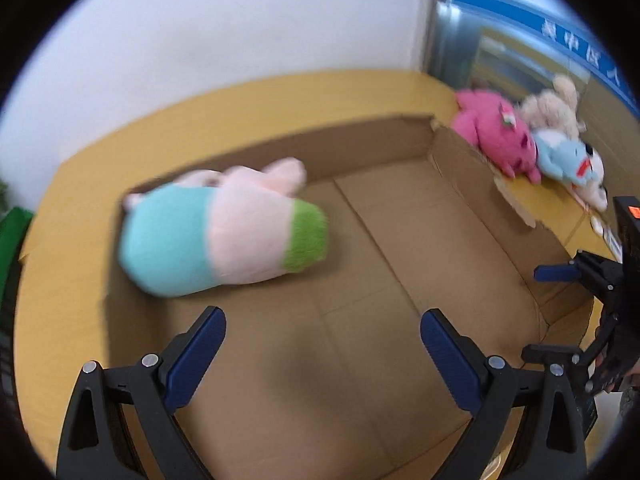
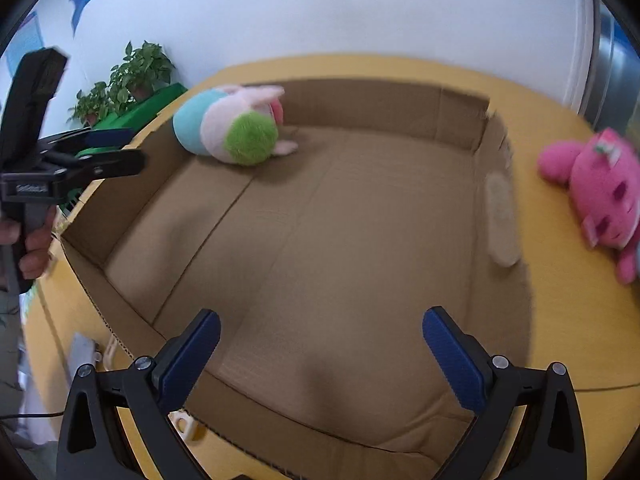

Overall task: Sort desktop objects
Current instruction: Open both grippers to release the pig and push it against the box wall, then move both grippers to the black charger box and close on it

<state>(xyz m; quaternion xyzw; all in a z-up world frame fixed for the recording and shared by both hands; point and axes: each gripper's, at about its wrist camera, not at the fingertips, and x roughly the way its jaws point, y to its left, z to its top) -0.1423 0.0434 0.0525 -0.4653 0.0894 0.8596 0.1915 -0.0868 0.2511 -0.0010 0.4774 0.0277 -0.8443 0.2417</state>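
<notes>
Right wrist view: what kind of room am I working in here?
Probably an office or public service room, not a home. A yellow tabletop stands against a plain white wall, potted green plants sit in the corner, and a blue sign with Chinese characters hangs on glass beside it.

Pastel plush [image 1: 224,232] on its side in cardboard box [image 1: 400,264]; pink plush [image 1: 500,136] – blue plush [image 1: 568,160] touching, outside.

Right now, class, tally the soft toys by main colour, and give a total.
Pastel pink, blue and green: 1, the pastel toy in the cardboard box
Hot pink: 1, pink toy
Beige: 1, beige toy
Light blue: 1, blue toy
Total: 4
</notes>
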